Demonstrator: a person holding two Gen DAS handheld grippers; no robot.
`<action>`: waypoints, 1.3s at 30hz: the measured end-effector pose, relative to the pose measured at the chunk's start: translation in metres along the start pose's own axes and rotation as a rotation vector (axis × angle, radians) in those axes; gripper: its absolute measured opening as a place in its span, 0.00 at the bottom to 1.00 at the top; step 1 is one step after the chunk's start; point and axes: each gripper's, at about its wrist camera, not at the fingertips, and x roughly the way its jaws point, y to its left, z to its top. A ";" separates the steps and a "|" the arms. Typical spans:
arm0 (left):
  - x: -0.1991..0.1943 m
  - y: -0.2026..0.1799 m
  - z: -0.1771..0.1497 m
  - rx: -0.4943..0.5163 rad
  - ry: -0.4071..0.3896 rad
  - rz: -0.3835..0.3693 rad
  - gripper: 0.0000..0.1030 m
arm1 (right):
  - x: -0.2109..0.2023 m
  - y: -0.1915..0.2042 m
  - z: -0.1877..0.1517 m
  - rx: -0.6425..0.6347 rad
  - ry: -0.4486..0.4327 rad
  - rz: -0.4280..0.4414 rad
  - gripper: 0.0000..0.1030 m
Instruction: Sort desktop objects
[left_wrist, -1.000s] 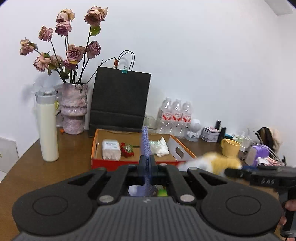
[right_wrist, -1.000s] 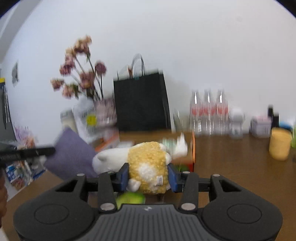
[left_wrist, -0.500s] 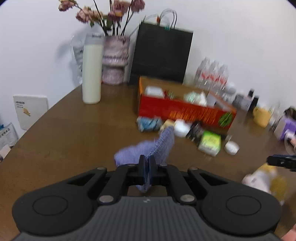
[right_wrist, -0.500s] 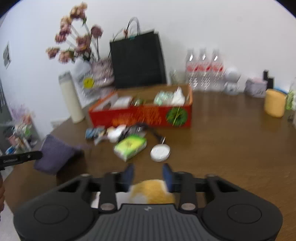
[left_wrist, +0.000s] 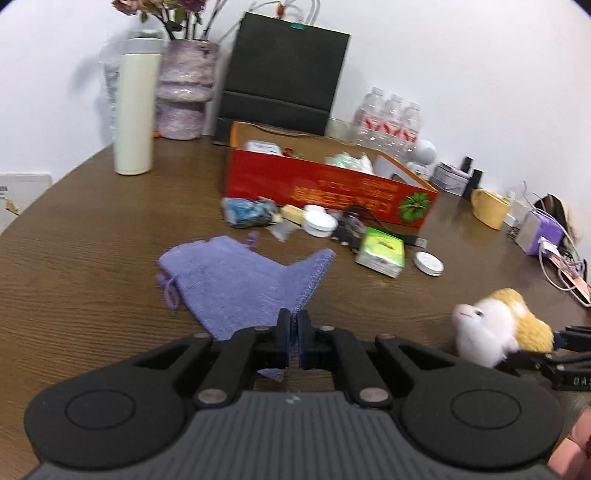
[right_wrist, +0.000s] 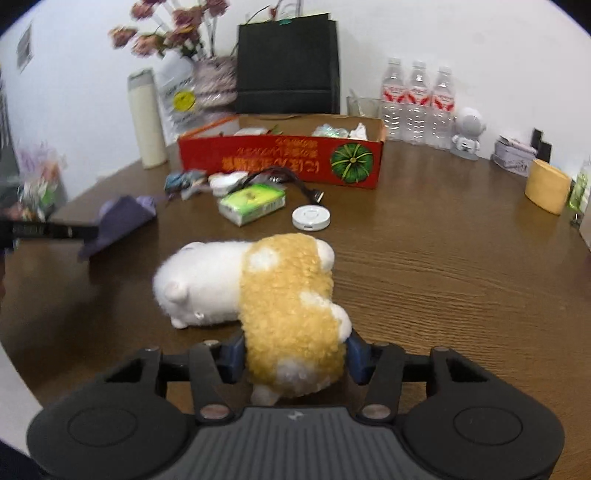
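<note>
Left wrist view: left hand-held gripper (left_wrist: 294, 341) clamped tight on purple pouch (left_wrist: 236, 278), pouch now draped on table (left_wrist: 74, 258), tilted down; earlier it hung above the red box (left_wrist: 325, 188). Box print unreadable. Right hand-held gripper (right_wrist: 295, 356) half-wide, jaws just closing around plush toy (right_wrist: 258, 291), now lying on table, lowered since.

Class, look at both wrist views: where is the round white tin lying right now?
The round white tin lies flat on the wooden table, just right of the green box, in front of the red cardboard box and beyond the plush toy.
</note>
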 end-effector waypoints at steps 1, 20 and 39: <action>-0.002 -0.003 0.001 0.012 -0.006 -0.005 0.04 | -0.005 0.001 0.005 0.004 -0.001 -0.006 0.47; 0.014 -0.056 -0.008 0.170 0.094 -0.249 0.08 | 0.042 -0.034 0.053 0.175 -0.081 -0.029 0.54; 0.052 -0.011 0.017 0.127 0.066 0.082 0.58 | 0.039 -0.037 0.072 0.291 0.055 0.133 0.83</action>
